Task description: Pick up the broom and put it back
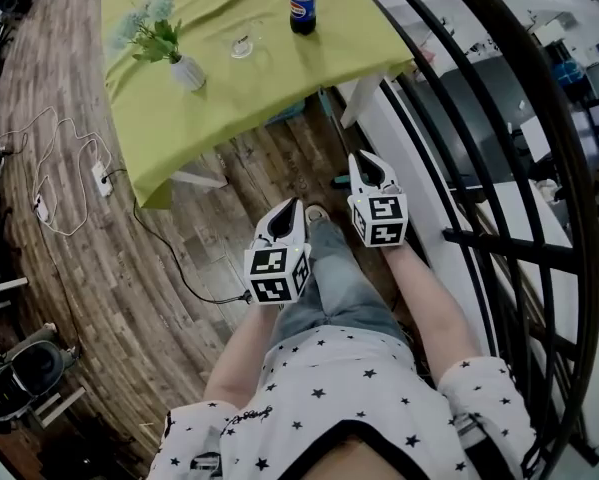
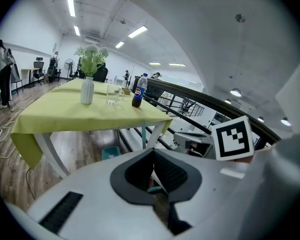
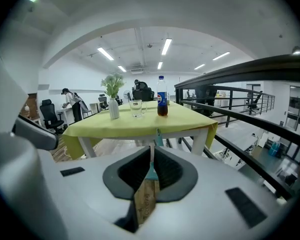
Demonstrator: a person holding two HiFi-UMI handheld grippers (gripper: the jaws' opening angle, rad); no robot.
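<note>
Head view: the left gripper [image 1: 287, 213] and right gripper [image 1: 364, 163] hang side by side over the person's legs, near the table [image 1: 179, 118], with the railing [image 1: 499, 238] on the right.

Left gripper view: the jaws are narrowed to a slit, with nothing in them. The broom [image 2: 143, 132], a teal handle, stands upright beyond them by the table's right leg.

Right gripper view: the jaws are likewise almost together and empty. The broom [image 3: 157, 136] stands straight ahead, apart from them.

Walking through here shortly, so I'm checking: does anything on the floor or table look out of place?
A white power strip and its cables lie loose across the wood floor left of the table; that looks like a tripping risk.
</note>
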